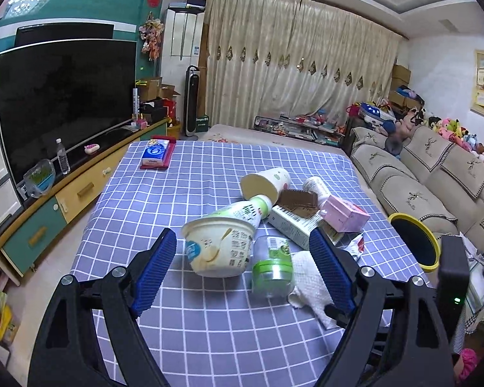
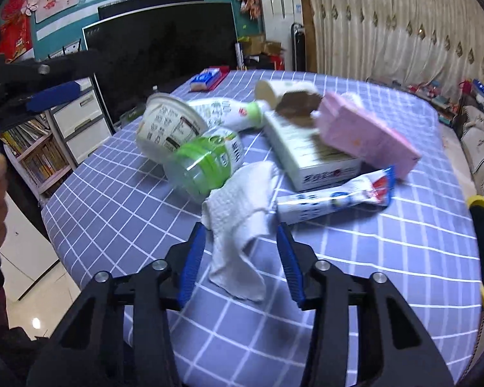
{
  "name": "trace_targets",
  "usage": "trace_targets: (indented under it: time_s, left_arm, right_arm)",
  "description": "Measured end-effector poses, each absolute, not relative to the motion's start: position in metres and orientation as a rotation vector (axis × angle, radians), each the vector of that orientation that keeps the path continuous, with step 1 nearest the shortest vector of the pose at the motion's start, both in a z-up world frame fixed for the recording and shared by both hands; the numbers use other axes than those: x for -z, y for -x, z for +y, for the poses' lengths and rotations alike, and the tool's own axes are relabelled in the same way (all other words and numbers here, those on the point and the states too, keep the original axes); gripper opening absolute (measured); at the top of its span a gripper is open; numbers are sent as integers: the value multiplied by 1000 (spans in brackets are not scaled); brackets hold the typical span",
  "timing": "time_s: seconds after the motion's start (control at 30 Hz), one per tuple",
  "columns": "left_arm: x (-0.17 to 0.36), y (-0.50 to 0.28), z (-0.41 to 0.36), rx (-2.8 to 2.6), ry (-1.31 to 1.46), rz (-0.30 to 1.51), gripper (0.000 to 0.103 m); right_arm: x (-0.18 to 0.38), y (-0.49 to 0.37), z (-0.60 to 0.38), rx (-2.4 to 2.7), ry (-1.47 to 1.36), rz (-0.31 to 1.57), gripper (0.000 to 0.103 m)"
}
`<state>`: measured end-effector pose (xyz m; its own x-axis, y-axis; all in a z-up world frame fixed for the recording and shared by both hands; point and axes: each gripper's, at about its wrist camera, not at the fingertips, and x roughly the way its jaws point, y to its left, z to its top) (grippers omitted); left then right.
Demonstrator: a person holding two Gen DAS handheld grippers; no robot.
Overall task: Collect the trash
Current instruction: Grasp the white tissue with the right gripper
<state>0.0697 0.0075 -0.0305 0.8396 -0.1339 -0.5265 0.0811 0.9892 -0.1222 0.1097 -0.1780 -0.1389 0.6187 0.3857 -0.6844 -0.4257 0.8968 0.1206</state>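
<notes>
While your left gripper (image 1: 242, 258) hovers low over the table (image 1: 209, 332), its jaws stand wide apart, with the tub (image 1: 219, 248) and the jar (image 1: 272, 269) lying between the blue pads, neither pressed. Your right gripper (image 2: 240, 251) has its jaws partly apart around the tissue (image 2: 238, 222), which lies crumpled between the pads; I cannot tell whether they touch it. The checked cloth (image 2: 387, 258) covers the whole table. Beyond the left gripper the rest of the trash sits in one heap: a bottle (image 1: 242, 211), a paper cup (image 1: 264, 183), a white box (image 1: 293, 227), a pink box (image 1: 345, 214). Just past the right gripper's right pad lies a wrapper (image 2: 335, 198). At the far left corner rests a tissue pack (image 1: 156, 154). Left of the table stands a TV (image 1: 64, 103) on a low cabinet (image 1: 48, 222); a sofa (image 1: 435, 180) runs along the right, and curtains (image 1: 290, 64) close the far wall. A yellow-rimmed bin (image 1: 416, 242) waits just right of the table.
</notes>
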Motion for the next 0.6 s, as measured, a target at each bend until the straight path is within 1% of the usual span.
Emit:
trace_targets:
  time_s: [0.13, 0.17, 0.2, 0.23, 0.27, 0.4, 0.6]
  left_arm:
    - [37, -71, 14, 105, 118, 586, 84]
    - [40, -71, 16, 105, 121, 590, 84]
    - [42, -72, 16, 106, 123, 597, 84]
    - [43, -73, 16, 106, 125, 601, 84]
    - [45, -75, 16, 108, 127, 606, 84]
    - [48, -78, 15, 111, 128, 611, 84]
    - [50, -78, 14, 113, 128, 613, 84]
  right_arm:
    - [150, -121, -168, -480, 40, 809, 44]
    - [152, -123, -167, -476, 41, 811, 34]
    - [153, -126, -167, -476, 40, 816, 13]
    - [153, -129, -167, -481, 33, 821, 5]
    - [152, -129, -169, -494, 19, 824, 4]
    - [139, -118, -170, -528, 27, 796, 3]
    - [102, -97, -178, -577, 18, 711, 3]
